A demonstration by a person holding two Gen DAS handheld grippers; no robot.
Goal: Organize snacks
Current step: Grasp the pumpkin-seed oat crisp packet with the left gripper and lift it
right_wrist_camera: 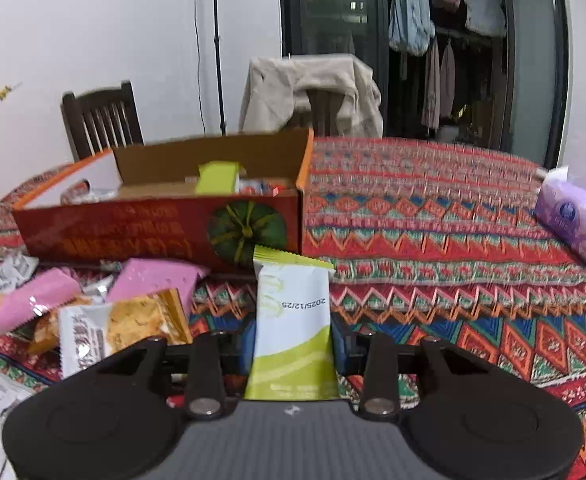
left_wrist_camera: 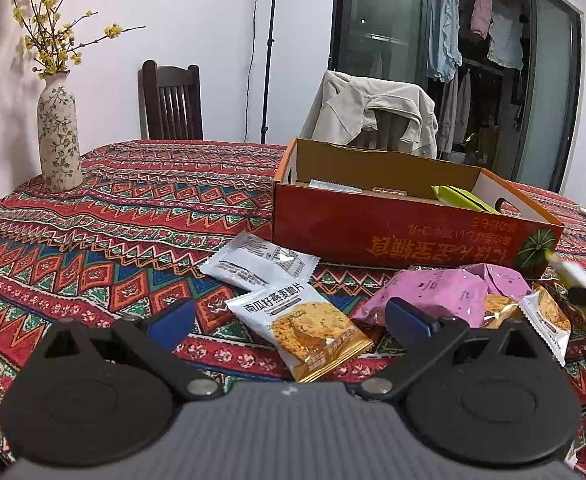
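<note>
Leftmost on the table covered by a red, blue and green zigzag-patterned cloth (left_wrist_camera: 113, 208) stands a tall floral ceramic vase (left_wrist_camera: 58, 140) holding yellow blossom twigs, set well apart from the work. Next, the left gripper (left_wrist_camera: 289, 320) hovers low with its blue-padded jaws spread wide and nothing between the pads; under the gap lies a white and gold oat-crisp biscuit packet (left_wrist_camera: 305, 328), probably its next pick. Just beyond that rests a white sachet with printed back label (left_wrist_camera: 259, 262), touching the front wall of the open red cardboard box with a green pumpkin picture (left_wrist_camera: 393, 236). The box is plainly the collecting place, since a few wrappers already lie inside. Further right, pink foil packets (left_wrist_camera: 433, 292) and more biscuit packets sit heaped loosely in front of the box, not yet sorted. Then comes the right gripper (right_wrist_camera: 293, 344), its jaws nearly closed and pressing both sides of a slim white and lime-green sachet stamped with a date (right_wrist_camera: 293, 320). The sachet points toward the box, seemingly held upright so it can be carried over the box wall. Farthest right lies a purple plastic-wrapped tissue pack (right_wrist_camera: 573, 220).
</note>
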